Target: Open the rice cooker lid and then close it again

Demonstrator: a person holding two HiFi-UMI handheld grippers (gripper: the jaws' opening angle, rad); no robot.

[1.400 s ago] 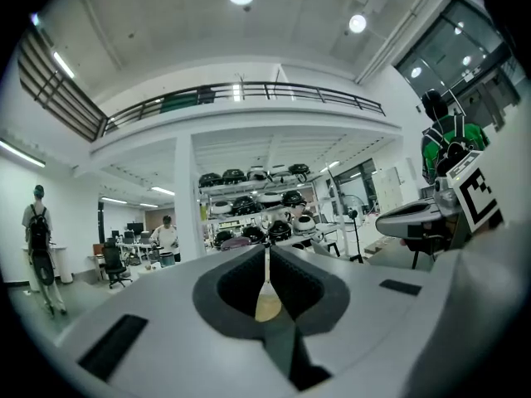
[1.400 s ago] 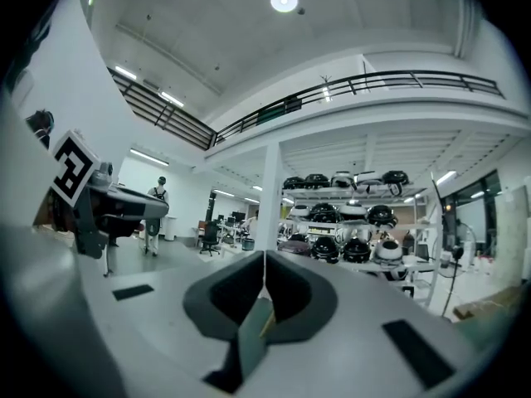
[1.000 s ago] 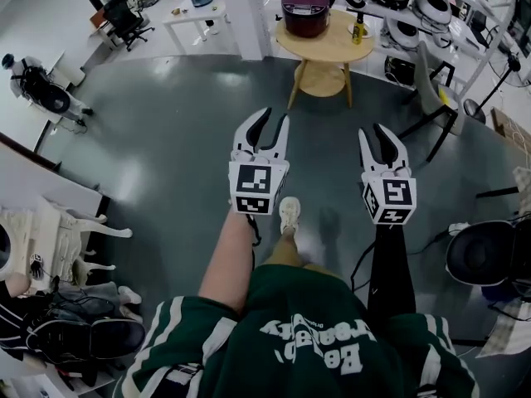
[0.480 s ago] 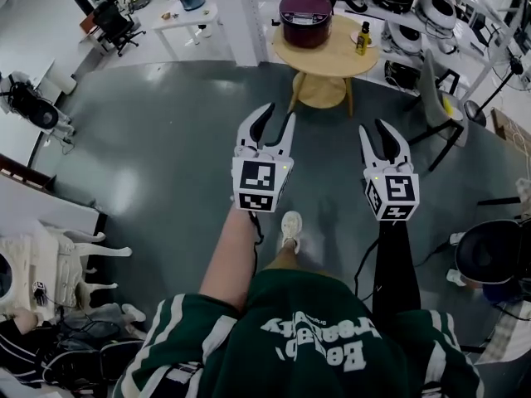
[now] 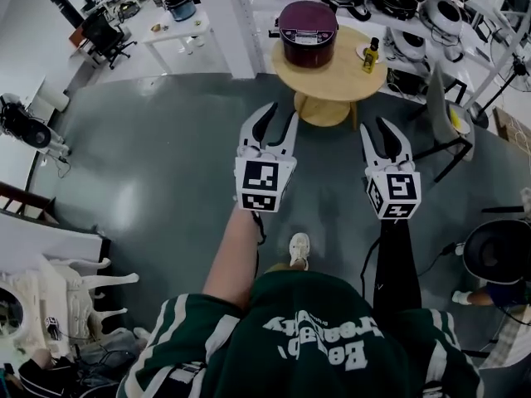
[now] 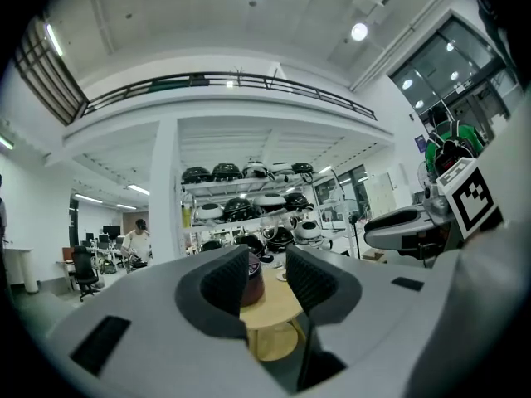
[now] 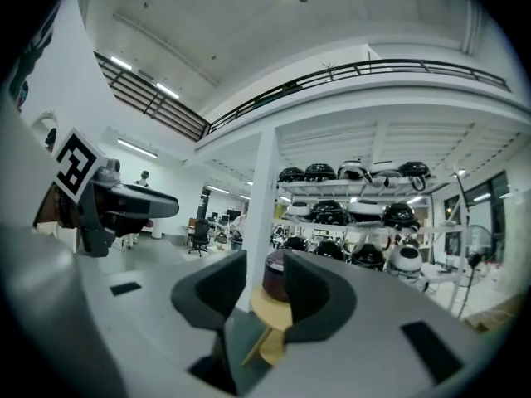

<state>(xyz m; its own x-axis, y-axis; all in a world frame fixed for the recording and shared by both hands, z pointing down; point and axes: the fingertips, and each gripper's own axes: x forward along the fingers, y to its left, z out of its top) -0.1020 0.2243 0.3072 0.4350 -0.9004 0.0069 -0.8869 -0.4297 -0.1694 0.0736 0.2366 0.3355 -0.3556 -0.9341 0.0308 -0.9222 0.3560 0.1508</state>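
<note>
A dark maroon rice cooker (image 5: 308, 33) with its lid down stands on a round wooden table (image 5: 340, 71) ahead of me. Both grippers are held level, side by side, short of the table and pointing toward it. My left gripper (image 5: 278, 114) is open with nothing between its jaws, which have just been opening a little. My right gripper (image 5: 377, 127) is also open and empty, its jaws likewise just opening. In the left gripper view the rice cooker (image 6: 253, 279) shows far off through the gap between the jaws. It appears the same way in the right gripper view (image 7: 274, 276).
A small bottle (image 5: 370, 55) stands on the table right of the cooker. A grey chair (image 5: 440, 110) is to the table's right, a white pillar (image 5: 224, 15) to its left. Shelves of other cookers (image 5: 415, 7) line the back. Grey floor lies between me and the table.
The person has walked forward. The round table and cooker have come nearer and lower in the head view, with both grippers carried along toward them.
</note>
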